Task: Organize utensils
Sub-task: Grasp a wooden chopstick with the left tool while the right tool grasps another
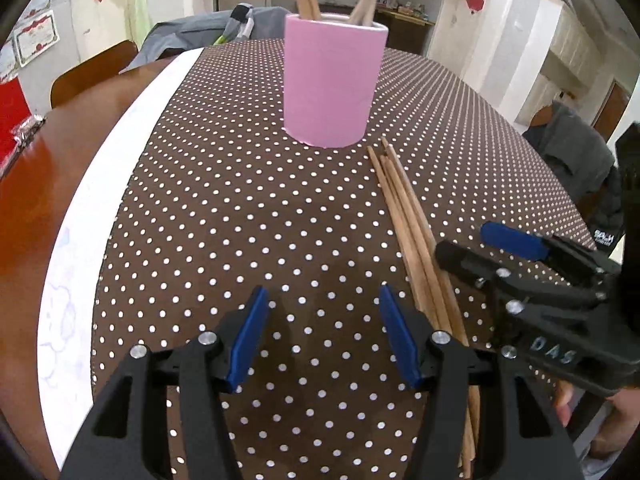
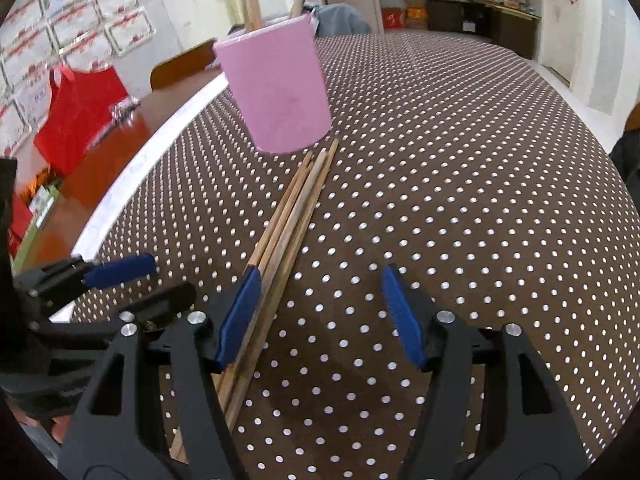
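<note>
A pink cup [image 1: 334, 80] [image 2: 278, 88] stands on the dotted brown cloth with several wooden chopsticks upright in it. More wooden chopsticks [image 1: 412, 220] [image 2: 292, 216] lie side by side on the cloth, running from the cup's foot toward me. My left gripper [image 1: 322, 328] is open over bare cloth, just left of the lying chopsticks. My right gripper [image 2: 320, 312] [image 1: 476, 244] is open low over the cloth; its left pad [image 2: 240, 312] sits over the chopsticks' near part and most of its gap is to their right. Nothing is held.
The brown polka-dot cloth [image 1: 240, 220] covers a round wooden table [image 1: 52, 168] with a white border strip [image 1: 100, 200]. A red bag [image 2: 76, 120] stands on the wood at the left. A person's fingers [image 1: 564, 400] hold the right gripper. Chairs and clothes stand beyond the table.
</note>
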